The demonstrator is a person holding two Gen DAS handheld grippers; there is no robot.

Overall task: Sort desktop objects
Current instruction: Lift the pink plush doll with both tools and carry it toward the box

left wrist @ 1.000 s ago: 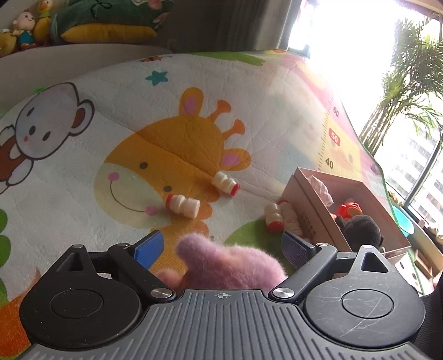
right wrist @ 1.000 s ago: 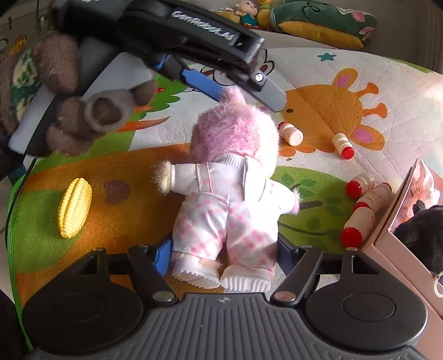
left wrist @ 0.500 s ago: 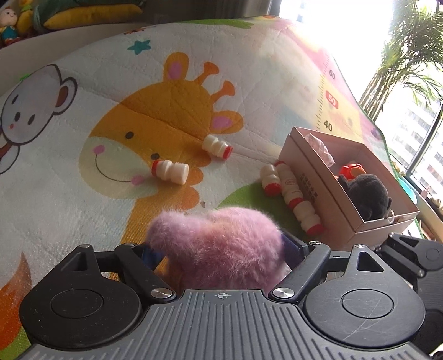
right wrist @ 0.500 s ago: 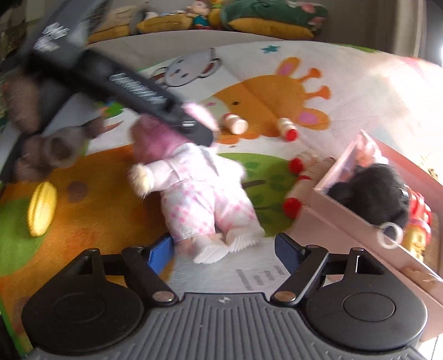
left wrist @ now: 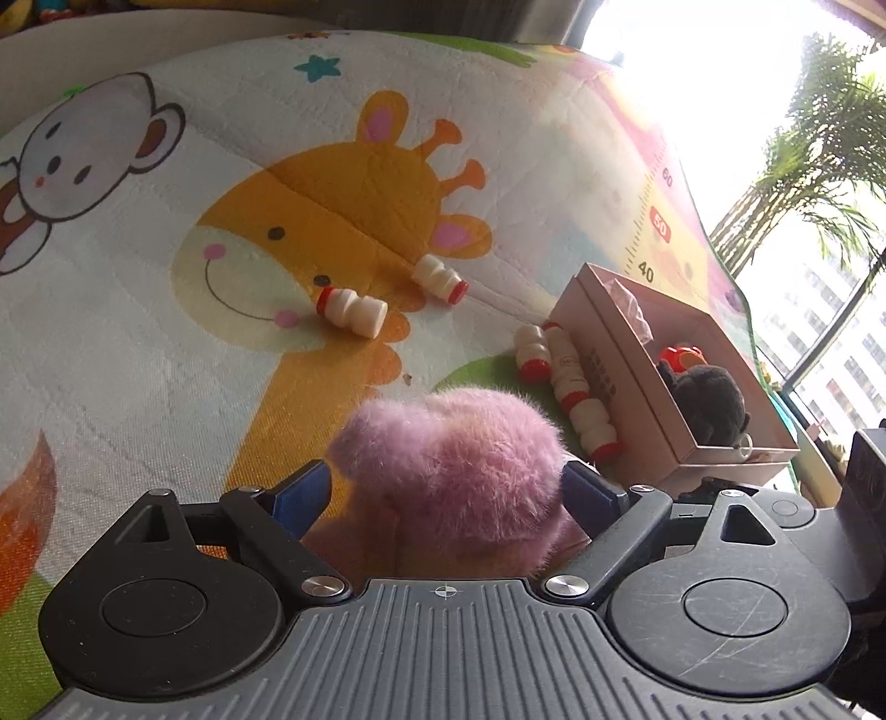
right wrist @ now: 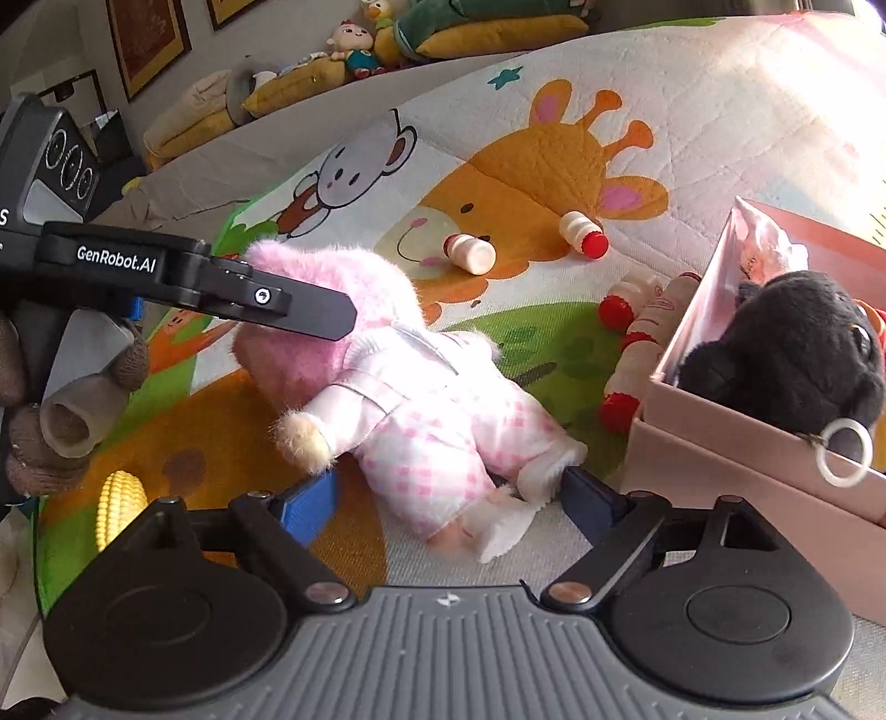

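Note:
A pink plush doll [right wrist: 410, 399] in a checked outfit lies on the play mat. Its furry pink head [left wrist: 459, 459] sits between the fingers of my left gripper [left wrist: 446, 490], which close against its sides. My right gripper [right wrist: 448, 498] is open around the doll's feet, not pressing them. A pink cardboard box [left wrist: 653, 365] on the right holds a black plush [right wrist: 792, 354] and a red toy [left wrist: 678, 354]. Several small white bottles with red caps [left wrist: 351, 304] lie on the mat, some against the box [left wrist: 576, 387].
A yellow toy corn [right wrist: 119, 504] lies at the left of the mat. Cushions and small dolls [right wrist: 354, 50] line the far edge. A window with a palm [left wrist: 803, 183] is at the right.
My left gripper has moved over the doll's head and closed on it. My right gripper backed off the doll's legs and swung right toward the box.

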